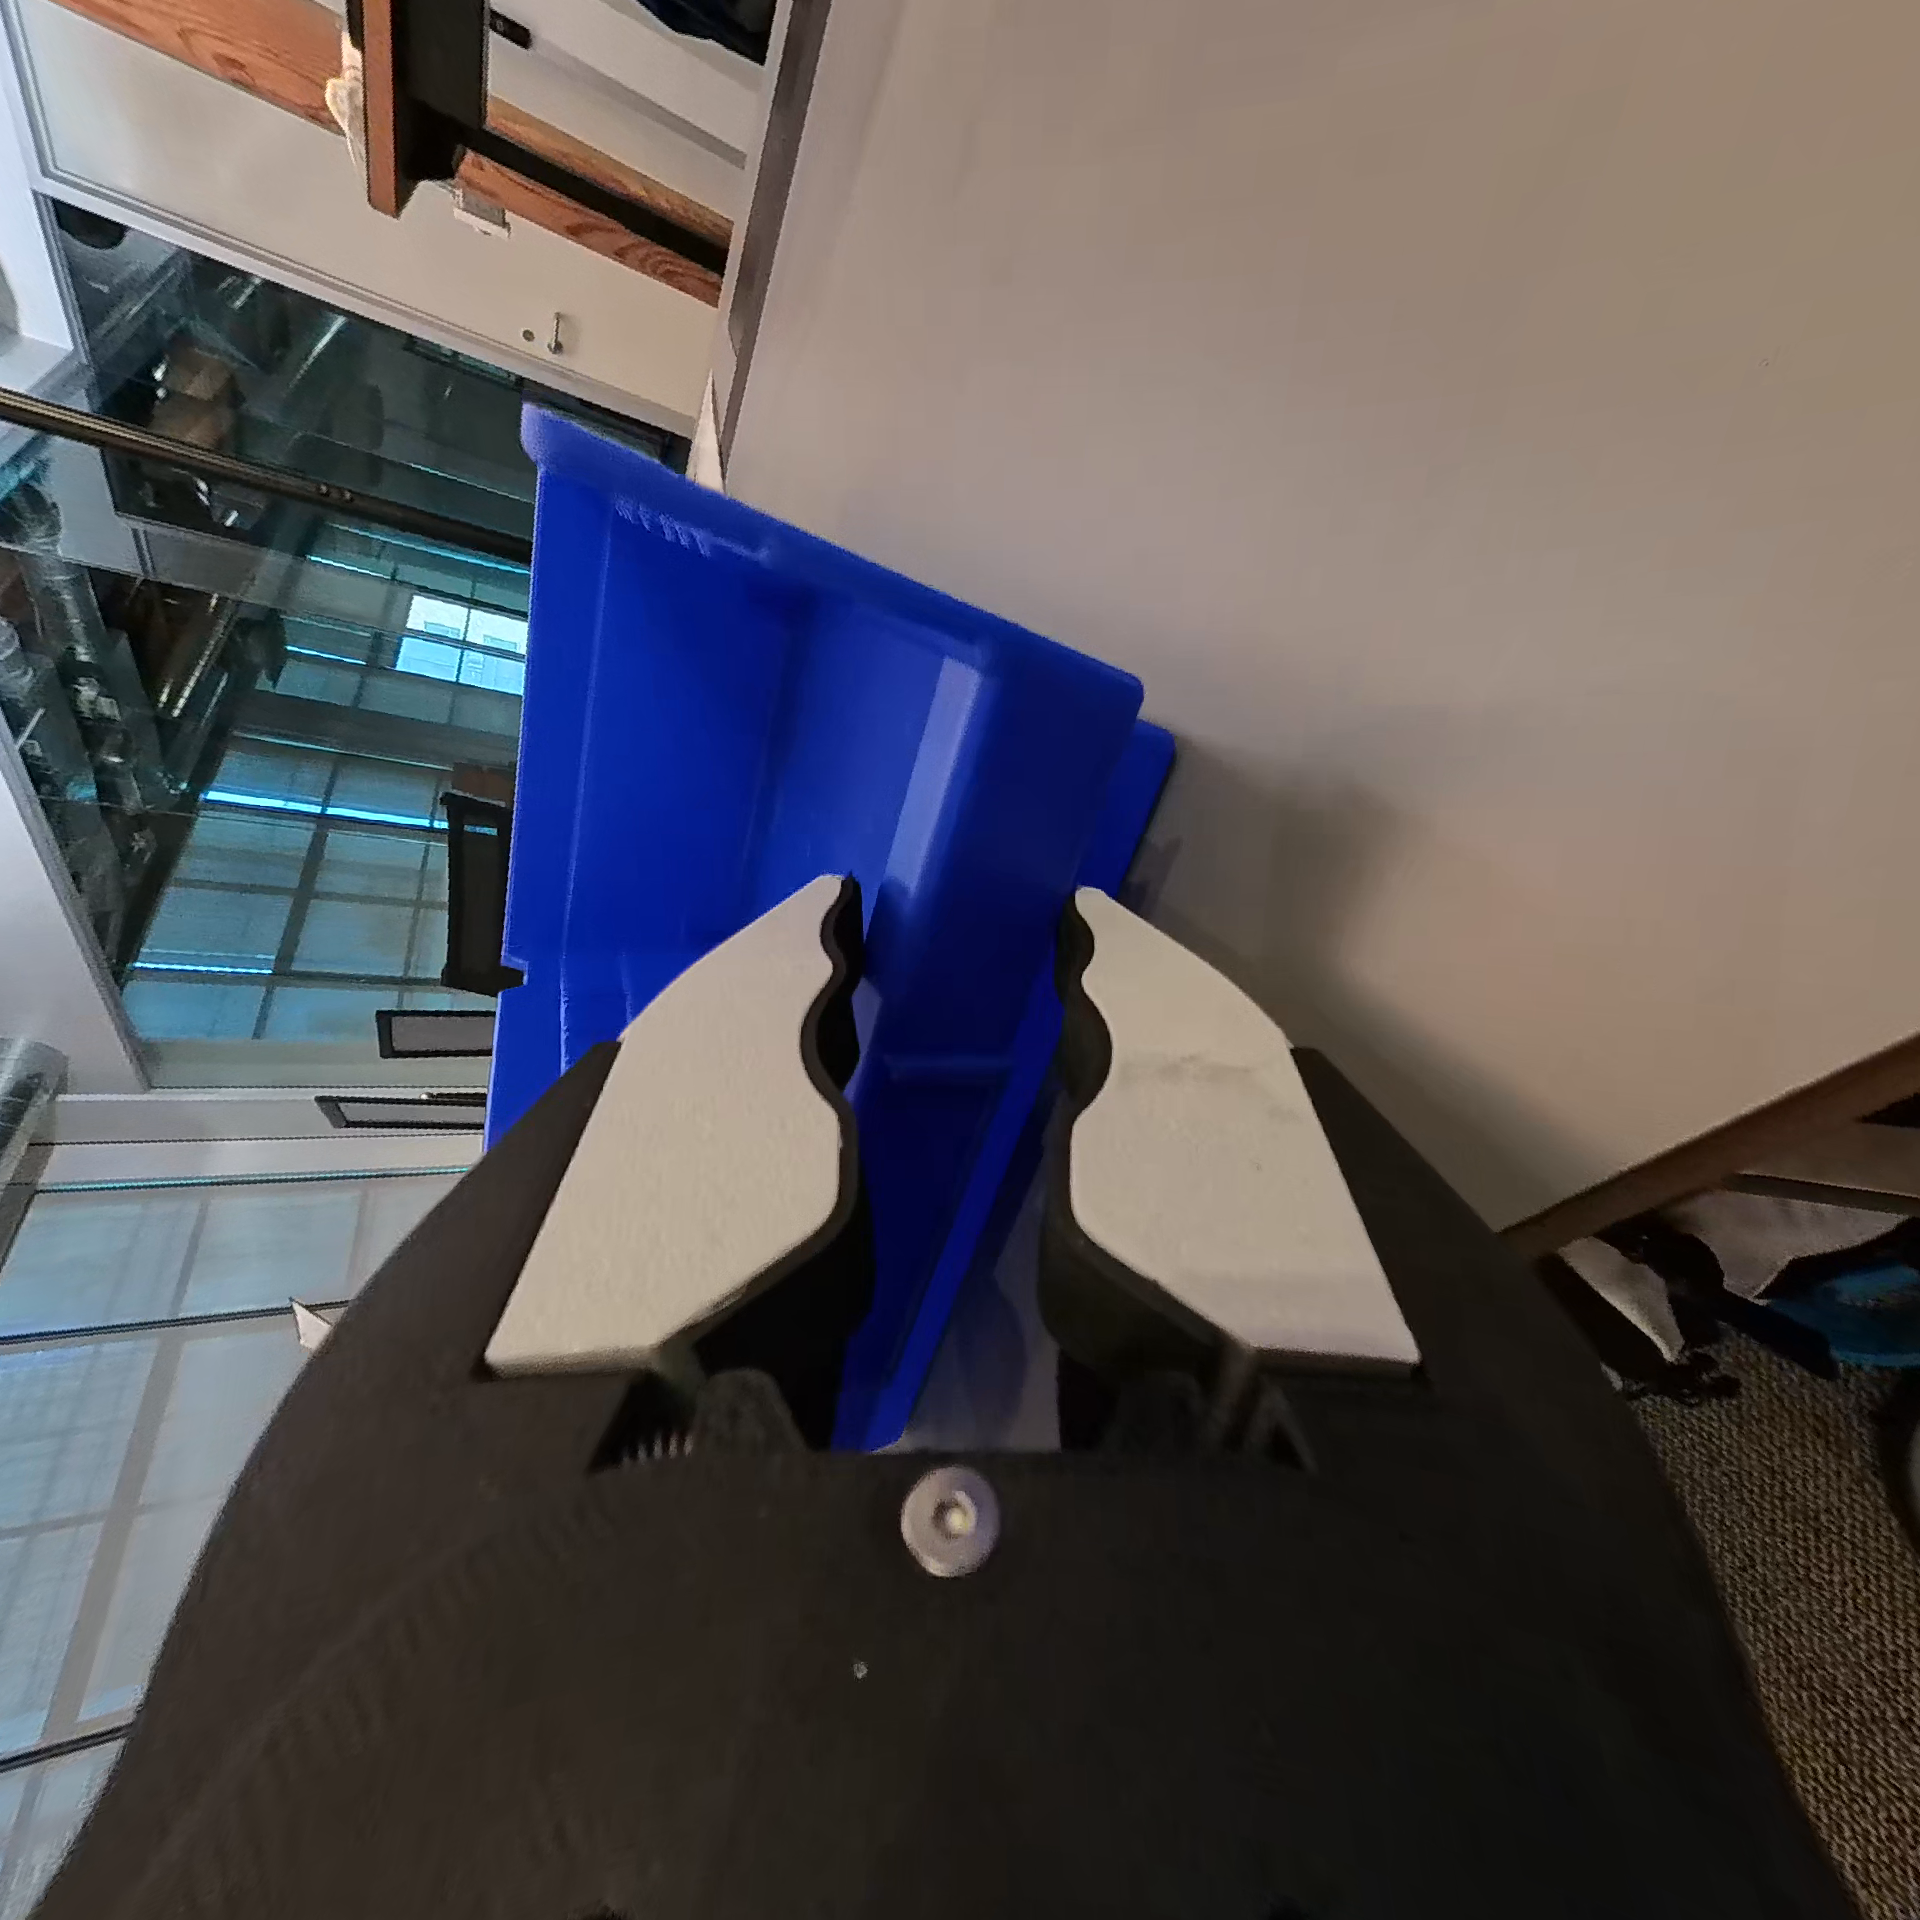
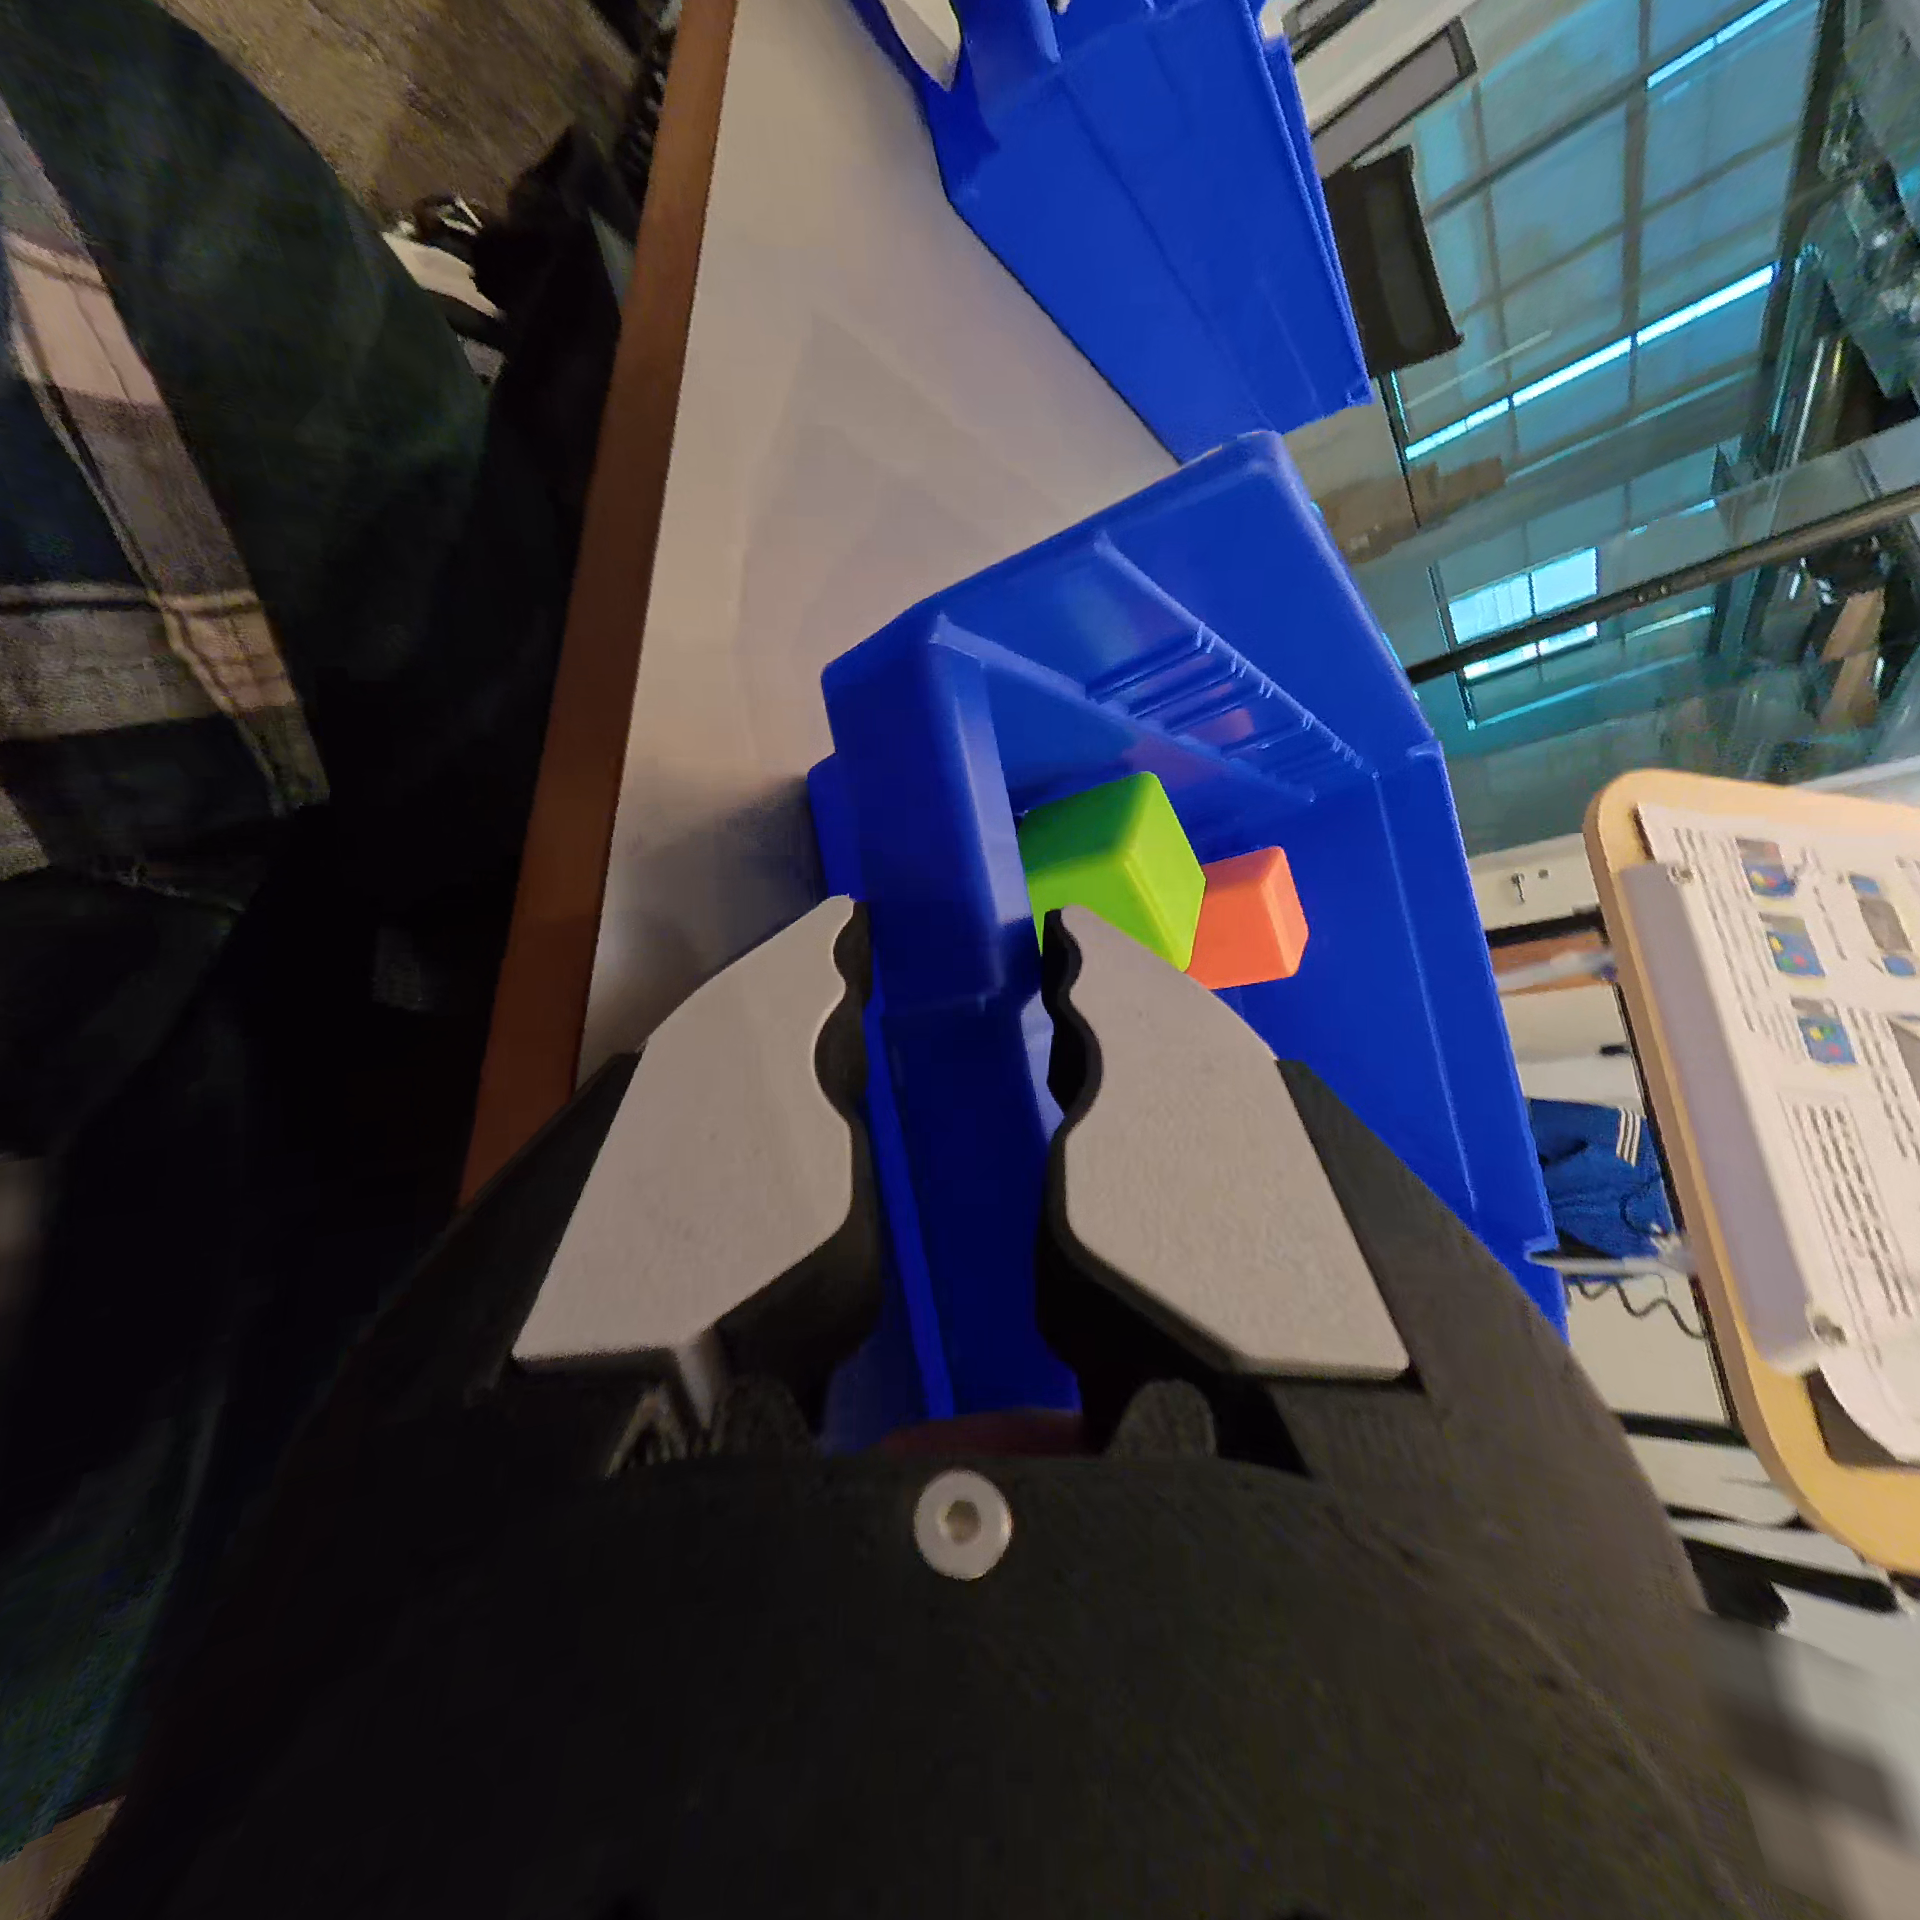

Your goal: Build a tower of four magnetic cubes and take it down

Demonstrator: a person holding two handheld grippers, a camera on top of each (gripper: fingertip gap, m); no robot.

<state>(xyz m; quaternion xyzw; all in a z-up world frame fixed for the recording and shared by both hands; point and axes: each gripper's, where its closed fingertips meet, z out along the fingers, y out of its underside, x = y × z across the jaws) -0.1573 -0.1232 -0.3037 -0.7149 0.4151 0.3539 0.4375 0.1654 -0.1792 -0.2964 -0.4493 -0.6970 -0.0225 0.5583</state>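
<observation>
Both your grippers are spread apart, holding nothing. Just ahead of your right gripper [image 2: 951, 914], a green cube [image 2: 1112, 862] touches an orange cube [image 2: 1247, 920] inside the blue bin [image 2: 1382, 1039]. They're probably light, rigid, smooth; pinch flat opposite faces, expecting magnetic tug.

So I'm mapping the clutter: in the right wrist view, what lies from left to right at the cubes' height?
Plaid sleeve → table → blue bin → green cube → orange cube → clipboard.
</observation>
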